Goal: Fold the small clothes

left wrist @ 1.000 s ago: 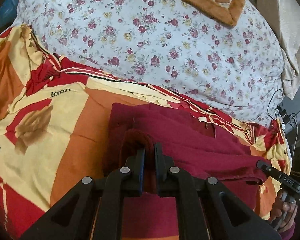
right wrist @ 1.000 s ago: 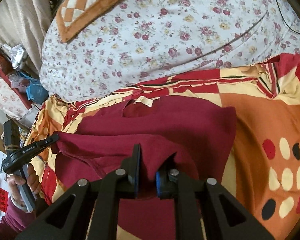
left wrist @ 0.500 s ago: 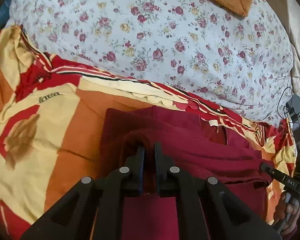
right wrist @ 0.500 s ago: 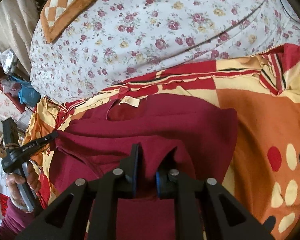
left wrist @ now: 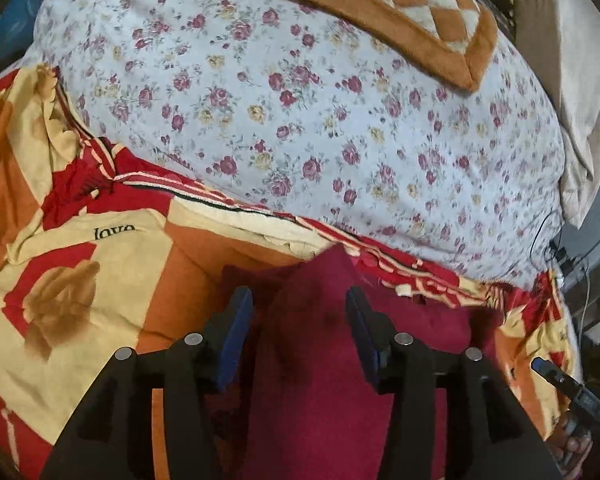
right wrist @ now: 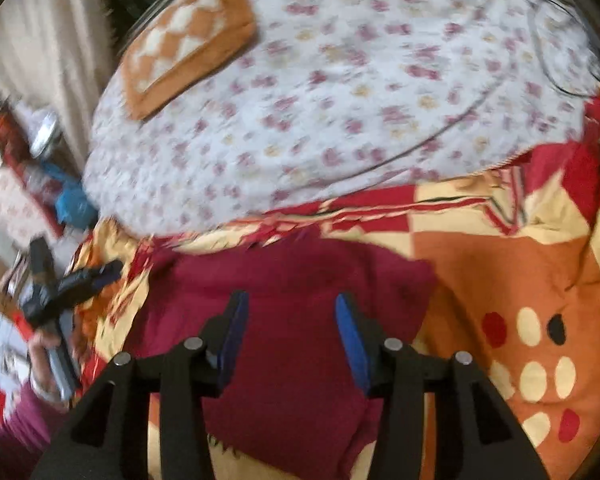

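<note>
Left wrist view: left gripper (left wrist: 300,320) and right gripper (right wrist: 288,324) have just opened, releasing the shirt (left wrist: 320,380) at lower centre; this fold looks finished.

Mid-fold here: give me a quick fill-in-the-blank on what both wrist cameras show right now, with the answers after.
1. The garment lying below both claws is dark ____ in colour.
2. The left claw has just been opening, so its jaws now stand ____.
3. The checked cushion rests on the ____-patterned quilt.
4. The right claw grips ____.

Answers: red; open; flower; nothing
</note>
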`<control>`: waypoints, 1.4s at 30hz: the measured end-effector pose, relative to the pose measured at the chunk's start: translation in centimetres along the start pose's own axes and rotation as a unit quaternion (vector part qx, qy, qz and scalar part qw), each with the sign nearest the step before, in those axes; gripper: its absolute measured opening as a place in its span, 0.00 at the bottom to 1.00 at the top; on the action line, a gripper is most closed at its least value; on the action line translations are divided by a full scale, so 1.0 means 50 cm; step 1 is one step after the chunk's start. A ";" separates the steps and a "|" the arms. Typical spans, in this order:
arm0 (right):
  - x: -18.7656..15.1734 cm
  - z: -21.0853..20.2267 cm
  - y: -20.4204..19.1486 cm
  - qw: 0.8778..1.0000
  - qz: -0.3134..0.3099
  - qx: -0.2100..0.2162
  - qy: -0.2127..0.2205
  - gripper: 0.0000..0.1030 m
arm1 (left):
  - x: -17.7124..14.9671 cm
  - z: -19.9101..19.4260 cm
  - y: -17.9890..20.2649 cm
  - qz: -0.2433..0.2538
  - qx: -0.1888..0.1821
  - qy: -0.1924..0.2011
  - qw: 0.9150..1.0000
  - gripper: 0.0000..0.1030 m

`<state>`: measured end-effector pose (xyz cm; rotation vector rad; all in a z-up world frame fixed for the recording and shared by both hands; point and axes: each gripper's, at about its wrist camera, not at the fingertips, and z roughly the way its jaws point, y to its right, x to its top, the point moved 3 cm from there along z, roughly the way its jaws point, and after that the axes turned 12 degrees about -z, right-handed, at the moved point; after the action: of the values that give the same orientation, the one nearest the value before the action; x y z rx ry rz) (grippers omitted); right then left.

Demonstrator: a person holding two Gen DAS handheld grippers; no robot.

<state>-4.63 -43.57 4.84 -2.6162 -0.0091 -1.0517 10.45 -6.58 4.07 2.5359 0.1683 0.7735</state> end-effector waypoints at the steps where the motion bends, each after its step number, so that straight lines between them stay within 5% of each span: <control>1: -0.003 0.017 -0.012 1.000 -0.009 0.000 -0.016 0.47 | -0.004 0.008 0.002 0.003 0.004 -0.006 1.000 0.37; 8: -0.011 0.188 -0.019 0.987 -0.073 -0.082 -0.114 0.47 | -0.068 0.122 0.002 0.024 0.063 -0.059 0.996 0.37; 12: 0.012 0.216 0.082 0.988 -0.007 -0.132 -0.081 0.30 | -0.066 0.155 -0.027 0.010 0.079 -0.059 0.995 0.37; 15: 0.002 0.239 0.141 0.989 0.057 -0.104 -0.085 0.25 | -0.058 0.166 -0.046 -0.021 0.067 -0.075 0.995 0.38; 17: 0.006 0.225 0.132 0.990 0.044 -0.105 -0.078 0.25 | -0.055 0.155 -0.041 -0.017 0.066 -0.070 0.995 0.38; 23: 0.008 0.148 0.075 0.993 0.002 -0.110 -0.044 0.46 | -0.024 0.119 -0.035 -0.027 0.066 -0.032 0.997 0.38; 31: -0.035 0.222 0.130 0.984 0.021 -0.147 -0.101 0.47 | -0.025 0.167 -0.094 -0.061 0.093 -0.053 0.992 0.44; 42: -0.041 0.124 0.045 0.988 -0.003 -0.136 -0.072 0.56 | -0.051 0.068 -0.075 -0.023 0.100 -0.015 0.995 0.44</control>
<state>-1.67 -43.63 -1.41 -2.9340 0.1014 -0.9198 10.32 -5.32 -1.46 2.7194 0.3081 0.7323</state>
